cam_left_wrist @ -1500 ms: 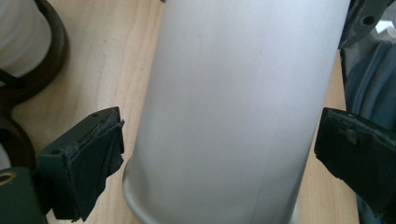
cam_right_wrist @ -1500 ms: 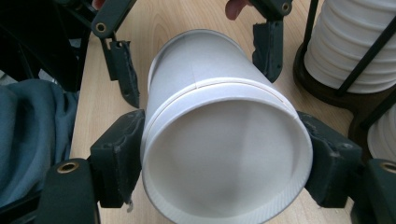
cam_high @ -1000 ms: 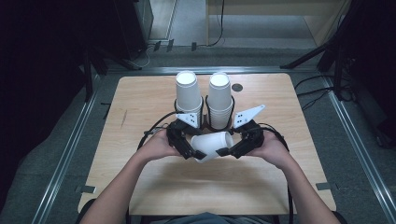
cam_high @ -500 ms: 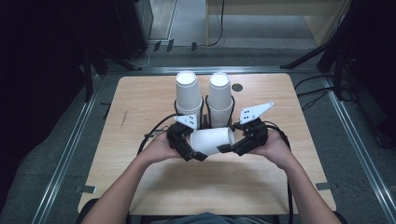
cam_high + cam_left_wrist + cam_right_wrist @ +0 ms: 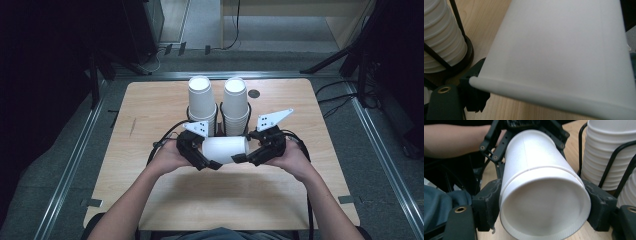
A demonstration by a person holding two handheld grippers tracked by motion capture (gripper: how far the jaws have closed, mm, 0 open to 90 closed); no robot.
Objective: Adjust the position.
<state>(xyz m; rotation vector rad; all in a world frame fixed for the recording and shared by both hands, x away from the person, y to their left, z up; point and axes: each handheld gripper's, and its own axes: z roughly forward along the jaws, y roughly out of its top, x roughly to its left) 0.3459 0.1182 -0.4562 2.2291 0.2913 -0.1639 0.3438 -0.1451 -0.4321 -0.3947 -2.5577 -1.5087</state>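
A white paper cup (image 5: 225, 149) lies on its side in the air above the table, held between both grippers. My left gripper (image 5: 210, 161) grips its left end, and its jaws have just been closing on the cup. My right gripper (image 5: 242, 157) grips the right end; its jaws have just opened a little, still around the cup. In the right gripper view the cup's recessed bottom (image 5: 541, 195) faces me, with both pads (image 5: 490, 202) against its sides. A line rings the cup farther along. In the left gripper view the cup's wall (image 5: 564, 50) and rolled rim lie across one finger (image 5: 474, 100).
Two tall stacks of white cups (image 5: 201, 100) (image 5: 235, 100) stand in black wire holders just behind the grippers. The wooden table (image 5: 150, 200) has bare room in front and to both sides. A small black disc (image 5: 254, 93) sits near the back edge.
The cup was tilted between the grippers and now lies level. The right gripper has shifted slightly; the left hand has stayed where it was.
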